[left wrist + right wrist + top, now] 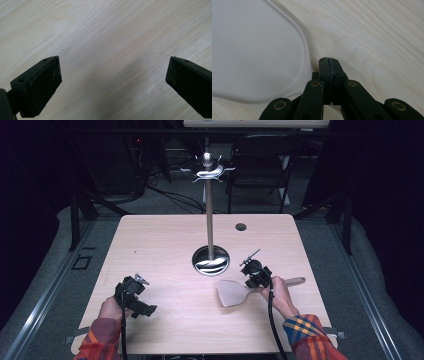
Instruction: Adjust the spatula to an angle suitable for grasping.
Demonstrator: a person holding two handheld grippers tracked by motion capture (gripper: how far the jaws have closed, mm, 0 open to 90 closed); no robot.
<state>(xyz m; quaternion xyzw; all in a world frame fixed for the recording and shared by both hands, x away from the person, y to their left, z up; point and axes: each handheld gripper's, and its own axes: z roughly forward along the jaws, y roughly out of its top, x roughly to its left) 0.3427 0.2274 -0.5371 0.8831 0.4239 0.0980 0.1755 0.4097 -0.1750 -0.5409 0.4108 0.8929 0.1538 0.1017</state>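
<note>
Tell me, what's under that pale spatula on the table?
The spatula lies flat on the wooden table; bare wood shows all round its blade. The wood beneath it is covered. The right tool, shut, sits over its handle.

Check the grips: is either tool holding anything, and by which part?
Nothing held. Right tool is shut empty beside the spatula; left tool is open over bare table.

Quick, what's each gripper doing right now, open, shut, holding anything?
Left gripper: open, nothing between its jaws.
Right gripper: shut, jaws pressed together, empty, beside the spatula.
</note>
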